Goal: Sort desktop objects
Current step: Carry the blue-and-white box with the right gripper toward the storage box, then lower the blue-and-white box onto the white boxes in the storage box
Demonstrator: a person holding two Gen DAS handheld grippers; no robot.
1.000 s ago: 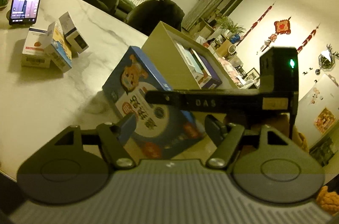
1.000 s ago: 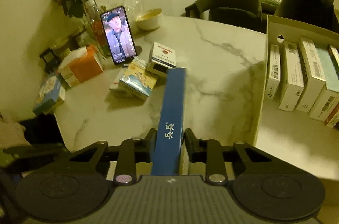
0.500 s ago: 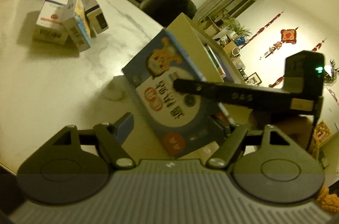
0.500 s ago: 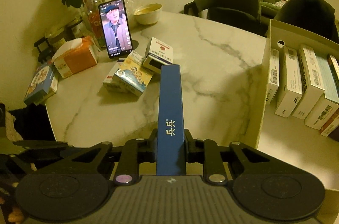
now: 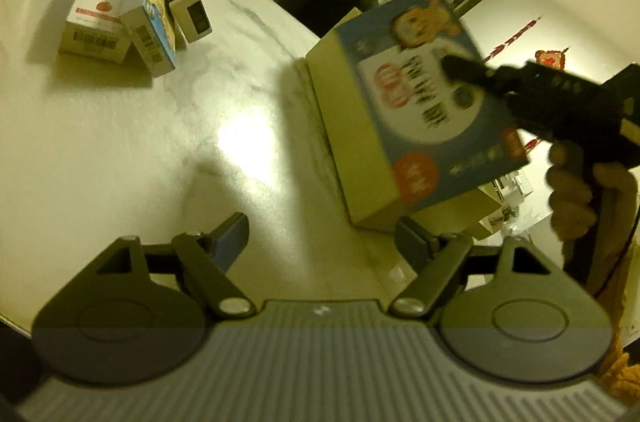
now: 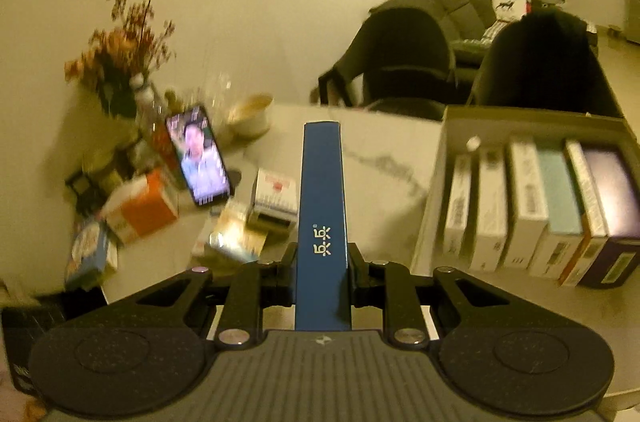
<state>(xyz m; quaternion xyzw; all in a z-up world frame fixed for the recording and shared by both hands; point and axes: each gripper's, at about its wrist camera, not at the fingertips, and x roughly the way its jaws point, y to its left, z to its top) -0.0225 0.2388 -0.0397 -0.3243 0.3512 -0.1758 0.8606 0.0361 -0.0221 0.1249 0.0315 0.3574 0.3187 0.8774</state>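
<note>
Blue box in my right gripper, storage box ahead and to the right.

I am clamping the blue box [image 6: 322, 222] in my right gripper [image 6: 322, 272], long axis running forward; the storage box [image 6: 452, 126] is lying right of it. My left gripper [image 5: 320, 234], nothing between, has just been opening.

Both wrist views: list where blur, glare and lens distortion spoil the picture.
Left wrist view: the blue box held in the right gripper is motion-smeared, its print unreadable; ceiling-light glare sits on the marble table; table edge bends from the fisheye. Right wrist view: flowers, phone and loose boxes smear; the blue box's edge stays sharp.
</note>
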